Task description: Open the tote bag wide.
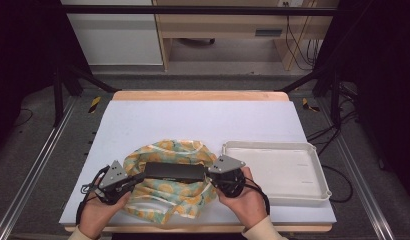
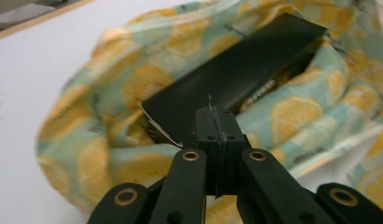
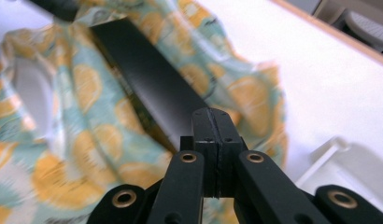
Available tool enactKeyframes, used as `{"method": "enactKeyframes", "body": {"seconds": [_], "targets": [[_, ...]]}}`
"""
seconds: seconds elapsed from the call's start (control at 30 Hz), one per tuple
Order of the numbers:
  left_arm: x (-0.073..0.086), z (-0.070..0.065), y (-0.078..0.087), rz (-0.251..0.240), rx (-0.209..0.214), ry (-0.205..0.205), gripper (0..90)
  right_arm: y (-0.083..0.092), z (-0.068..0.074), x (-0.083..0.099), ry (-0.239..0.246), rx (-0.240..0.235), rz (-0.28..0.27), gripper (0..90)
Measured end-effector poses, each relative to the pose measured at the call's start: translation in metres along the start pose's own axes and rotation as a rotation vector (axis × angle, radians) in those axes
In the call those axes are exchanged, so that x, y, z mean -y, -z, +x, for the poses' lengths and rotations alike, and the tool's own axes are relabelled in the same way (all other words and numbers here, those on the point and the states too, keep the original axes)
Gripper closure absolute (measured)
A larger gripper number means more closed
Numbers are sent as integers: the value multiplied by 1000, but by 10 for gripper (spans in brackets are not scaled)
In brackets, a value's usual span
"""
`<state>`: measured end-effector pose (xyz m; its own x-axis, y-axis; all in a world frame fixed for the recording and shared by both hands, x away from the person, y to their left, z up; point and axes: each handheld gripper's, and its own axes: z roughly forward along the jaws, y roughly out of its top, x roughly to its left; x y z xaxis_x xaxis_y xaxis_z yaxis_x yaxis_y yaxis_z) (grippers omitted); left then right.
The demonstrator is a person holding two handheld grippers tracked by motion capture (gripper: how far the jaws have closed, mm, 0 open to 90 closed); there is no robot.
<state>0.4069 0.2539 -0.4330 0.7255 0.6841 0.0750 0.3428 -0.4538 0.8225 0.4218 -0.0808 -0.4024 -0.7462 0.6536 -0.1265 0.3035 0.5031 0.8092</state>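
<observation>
Over the lemon-print bag (image 1: 168,187), near the front edge of the white table mat (image 1: 193,120), a long black box (image 1: 174,171) is seen lying level across the crumpled fabric. At the box's left end the left gripper (image 1: 138,178) is held, and its jaws are seen pressed flat together in the left gripper view, tips (image 2: 216,122) set right against the near corner of the box (image 2: 236,74); whether the corner is actually touched cannot be told. No part of the box is caught between those jaws. At the box's other end the right gripper (image 1: 211,174) is found, jaws likewise brought fully together, tips (image 3: 212,122) lined up on the end of the box (image 3: 147,79), with nothing clamped. Yellow lemon slices on pale green cloth (image 3: 77,140) are spread beneath and around the box on every side. Just right of the bag, a shallow white tray (image 1: 313,190) is parked on the mat, close beside the right hand (image 1: 245,200). Behind the left gripper, the left hand (image 1: 95,210) is seen at the table's front edge.
</observation>
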Motion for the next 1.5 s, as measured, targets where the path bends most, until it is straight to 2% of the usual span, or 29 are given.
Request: {"method": "enactKeyframes", "body": {"seconds": [0.1,0.3,0.53,0.73,0.83,1.0,1.2,1.5], "targets": [[5,-4,-5,24,12,-11,900,-3,-10,-10,15,8,5,900],[9,-10,-12,53,37,-17,900,-13,-22,-19,25,9,21,900],[12,-14,-22,91,49,-34,900,-24,-29,-25,38,14,30,900],[15,-14,-27,112,56,-30,900,-38,-34,-24,40,8,65,900],[15,-16,-30,123,60,-36,900,-46,-33,-22,46,-4,89,900],[15,-18,-33,143,58,-45,900,-65,-35,-17,54,-17,160,900],[17,-19,-37,174,58,-54,900,-85,-43,-10,24,-14,248,900],[20,-19,-41,216,61,-59,900,-100,-47,-5,5,-23,336,900]]}}
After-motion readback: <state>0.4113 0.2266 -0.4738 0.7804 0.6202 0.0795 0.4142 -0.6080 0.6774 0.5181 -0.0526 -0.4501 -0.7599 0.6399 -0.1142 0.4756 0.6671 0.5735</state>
